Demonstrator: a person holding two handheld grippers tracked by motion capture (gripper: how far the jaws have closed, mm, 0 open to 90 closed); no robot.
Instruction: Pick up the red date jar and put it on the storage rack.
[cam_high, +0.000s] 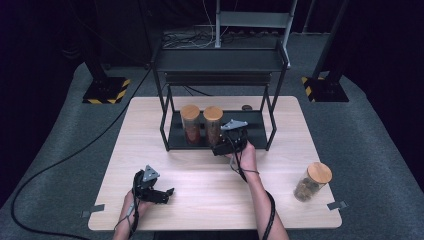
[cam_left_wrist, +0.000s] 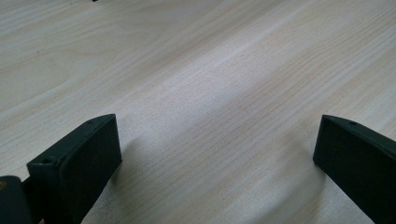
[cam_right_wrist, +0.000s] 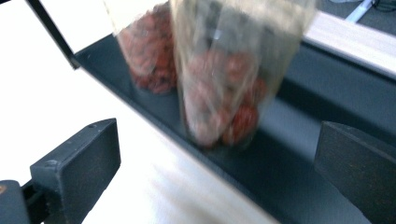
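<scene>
High view puts my right claw (cam_high: 226, 141) at the front edge of the black rack (cam_high: 270, 131), its jaws spread wide and clamped on nothing. The jar just ahead of it (cam_high: 213, 125), cork-lidded and standing upright on the rack's lower shelf (cam_high: 252, 131), lies at about eleven o'clock from the claw, close but apart from it. Its long axis runs straight up, so any approach would have to come in level from the front. A second jar (cam_high: 190, 124) stands touching or just beside it at nine o'clock, which leaves little room on that side.

Right gripper view shows the near jar (cam_right_wrist: 233, 79) between the lines of my two jaws but farther out, beyond their tips, holding reddish-brown dried pieces; the neighbour (cam_right_wrist: 149, 51) holds redder ones.

My left claw (cam_high: 161, 194) rests low over the bare surface (cam_high: 210, 195) at seven o'clock, jaws apart and empty, well away from the rack. A third jar (cam_high: 312, 181) stands alone at four o'clock near the surface's right edge, filled with brownish lumps; my right hand is the nearer one to it.
</scene>
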